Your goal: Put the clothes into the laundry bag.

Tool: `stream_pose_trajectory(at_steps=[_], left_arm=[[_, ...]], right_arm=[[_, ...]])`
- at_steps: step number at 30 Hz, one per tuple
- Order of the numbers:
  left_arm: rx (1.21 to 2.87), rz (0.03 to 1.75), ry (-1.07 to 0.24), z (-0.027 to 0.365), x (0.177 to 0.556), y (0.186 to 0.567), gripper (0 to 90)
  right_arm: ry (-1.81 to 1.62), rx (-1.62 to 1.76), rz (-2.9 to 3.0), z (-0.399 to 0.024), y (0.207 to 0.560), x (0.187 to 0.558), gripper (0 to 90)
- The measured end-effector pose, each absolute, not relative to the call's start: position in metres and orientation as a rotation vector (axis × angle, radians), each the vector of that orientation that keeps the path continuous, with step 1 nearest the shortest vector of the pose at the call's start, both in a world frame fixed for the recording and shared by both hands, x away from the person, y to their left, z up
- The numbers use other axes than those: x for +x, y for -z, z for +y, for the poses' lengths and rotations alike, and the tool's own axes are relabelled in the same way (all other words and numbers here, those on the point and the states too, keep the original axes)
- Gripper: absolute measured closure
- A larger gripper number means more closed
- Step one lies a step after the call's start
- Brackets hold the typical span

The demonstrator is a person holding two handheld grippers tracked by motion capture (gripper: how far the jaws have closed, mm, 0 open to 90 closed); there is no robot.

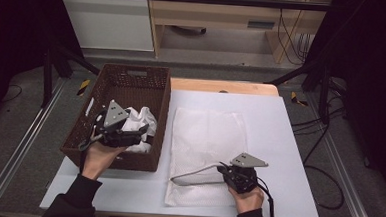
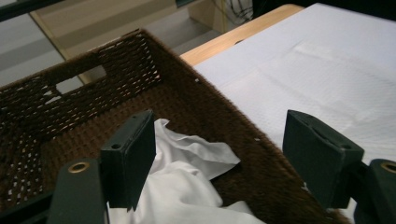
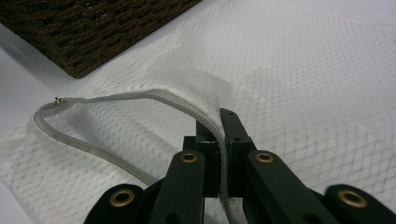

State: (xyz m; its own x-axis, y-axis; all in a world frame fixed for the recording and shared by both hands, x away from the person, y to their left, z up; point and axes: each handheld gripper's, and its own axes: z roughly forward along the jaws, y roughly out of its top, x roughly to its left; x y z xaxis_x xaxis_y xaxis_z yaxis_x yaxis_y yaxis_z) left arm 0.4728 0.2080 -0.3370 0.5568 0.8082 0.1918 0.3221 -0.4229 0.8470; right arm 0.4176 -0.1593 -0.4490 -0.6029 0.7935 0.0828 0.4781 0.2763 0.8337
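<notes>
A white mesh bag (image 1: 207, 134) lies flat on the table, its zipper edge (image 3: 116, 98) raised in a loop at the near end. My right gripper (image 1: 223, 167) is shut on that zipper edge and holds the bag's mouth up; in the right gripper view its jaws (image 3: 219, 123) pinch the zipper tape. At the left, a crumpled white cloth (image 1: 143, 121) lies in a brown wicker basket (image 1: 133, 71). Just above the cloth (image 2: 187, 177), my left gripper (image 2: 219, 135) hangs open over the basket's near right corner with nothing between its jaws.
The basket (image 2: 116, 60) sits on the left edge of the white table top (image 1: 289, 143), close beside the mesh bag (image 2: 327, 84). A wooden board edge (image 1: 222, 85) runs along the table's far side. Dark frame posts and cables stand beyond it.
</notes>
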Motion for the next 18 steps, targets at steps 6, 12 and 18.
stream_pose_trajectory(at_steps=[6,12,18], left_arm=[[2.054,0.962,-0.780,0.216,0.500,0.344,22.6],[2.113,1.016,-0.774,0.224,0.519,0.363,19.3],[2.155,1.042,-0.751,0.224,0.529,0.369,16.3]], right_arm=[[-1.244,1.153,2.209,-0.159,0.450,0.418,87.7],[-1.242,1.167,2.216,-0.159,0.450,0.419,87.7],[-1.238,1.157,2.223,-0.159,0.451,0.419,87.7]])
